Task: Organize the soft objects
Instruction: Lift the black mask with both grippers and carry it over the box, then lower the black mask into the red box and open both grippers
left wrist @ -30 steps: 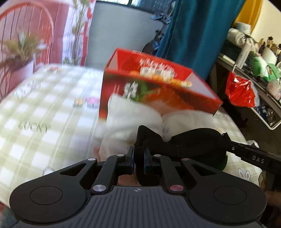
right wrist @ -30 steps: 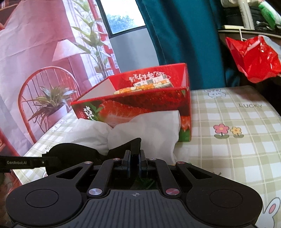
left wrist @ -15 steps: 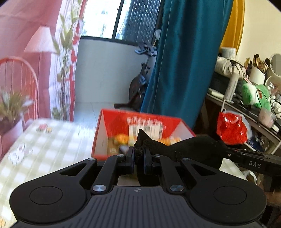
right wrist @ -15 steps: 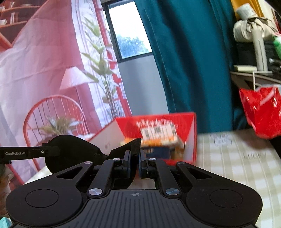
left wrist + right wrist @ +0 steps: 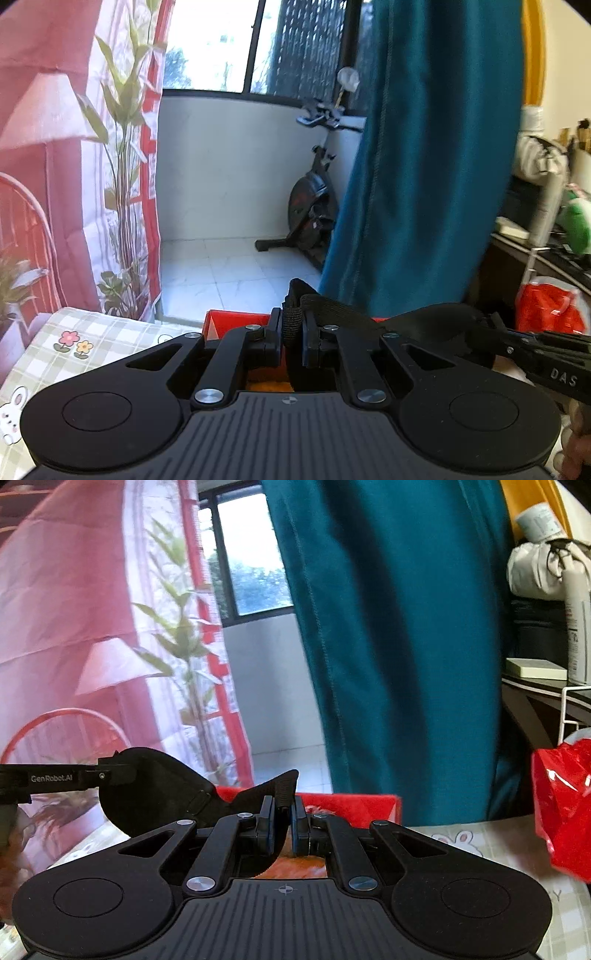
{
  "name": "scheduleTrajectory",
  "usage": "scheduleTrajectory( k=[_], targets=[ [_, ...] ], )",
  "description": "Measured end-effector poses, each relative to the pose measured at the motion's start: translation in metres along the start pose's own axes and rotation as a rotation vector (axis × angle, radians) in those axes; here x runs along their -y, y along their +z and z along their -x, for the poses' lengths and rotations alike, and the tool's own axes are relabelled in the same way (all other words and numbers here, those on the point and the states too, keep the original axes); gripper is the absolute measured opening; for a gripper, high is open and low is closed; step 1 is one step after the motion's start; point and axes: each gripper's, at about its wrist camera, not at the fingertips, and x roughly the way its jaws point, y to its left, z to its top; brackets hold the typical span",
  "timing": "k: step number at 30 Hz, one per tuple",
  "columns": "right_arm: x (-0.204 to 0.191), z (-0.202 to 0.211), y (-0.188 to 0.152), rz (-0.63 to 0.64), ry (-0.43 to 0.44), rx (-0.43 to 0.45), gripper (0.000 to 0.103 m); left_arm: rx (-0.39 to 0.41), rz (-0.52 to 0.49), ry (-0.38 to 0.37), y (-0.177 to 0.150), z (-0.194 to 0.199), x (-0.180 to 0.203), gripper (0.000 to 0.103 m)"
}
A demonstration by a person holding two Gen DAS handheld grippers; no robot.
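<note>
Left wrist view: my left gripper [image 5: 292, 334] is clamped on the strap of a black eye mask [image 5: 424, 325], which stretches toward 3 o'clock where my right gripper [image 5: 535, 354] grips its other end. Just beyond, low at 12 o'clock, the red box [image 5: 236, 323] sits on the checked sheet [image 5: 59, 350]. In the right wrist view, the right gripper [image 5: 282, 821] pinches the strap, tilted slightly downward; the teal curtain [image 5: 388, 646] hangs far behind.
</note>
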Motion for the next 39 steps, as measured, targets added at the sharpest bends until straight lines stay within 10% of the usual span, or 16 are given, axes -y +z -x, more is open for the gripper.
scheduleTrajectory(
  k=[14,17,22,39],
  targets=[
    [0.023,-0.103,-0.012,0.021,-0.075,-0.222,0.011,-0.255,-0.013,0.007,-0.018,-0.089,-0.009,0.014],
    [0.022,-0.104,-0.012,0.021,-0.079,-0.232,0.031,-0.267,-0.008,0.009,-0.017,-0.089,-0.013,0.042],
    [0.020,-0.098,-0.009,0.012,-0.090,-0.230,0.050,-0.255,-0.024,0.025,-0.013,-0.075,-0.012,0.059],
    [-0.007,0.003,-0.020,0.051,-0.050,-0.174,0.050,-0.210,-0.057,-0.007,-0.036,0.048,0.000,0.070]
  ],
)
